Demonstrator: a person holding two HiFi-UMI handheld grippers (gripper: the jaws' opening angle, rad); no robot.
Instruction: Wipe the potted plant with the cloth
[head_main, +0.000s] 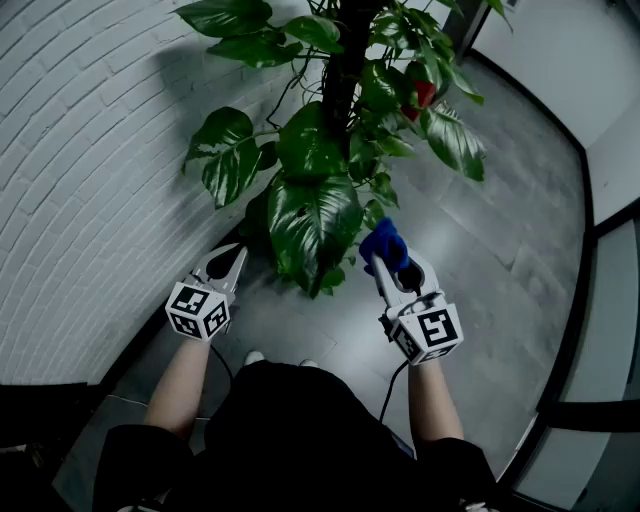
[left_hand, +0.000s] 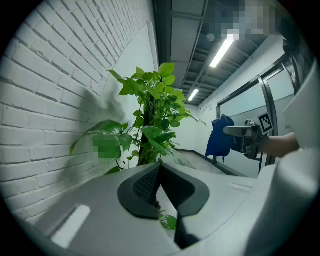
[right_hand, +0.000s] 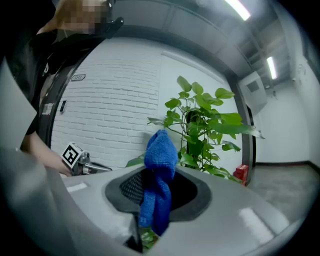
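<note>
Fingers (right_hand: 131, 189) on bunched blue cloth (right_hand: 159, 160)

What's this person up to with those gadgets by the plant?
A person stands over a leafy green potted plant beside a white brick wall, with a hand-held gripper in each hand. The right hand-held gripper is clamped on a blue knitted cloth, held near the leaves. The left hand-held gripper is shut and empty.
</note>
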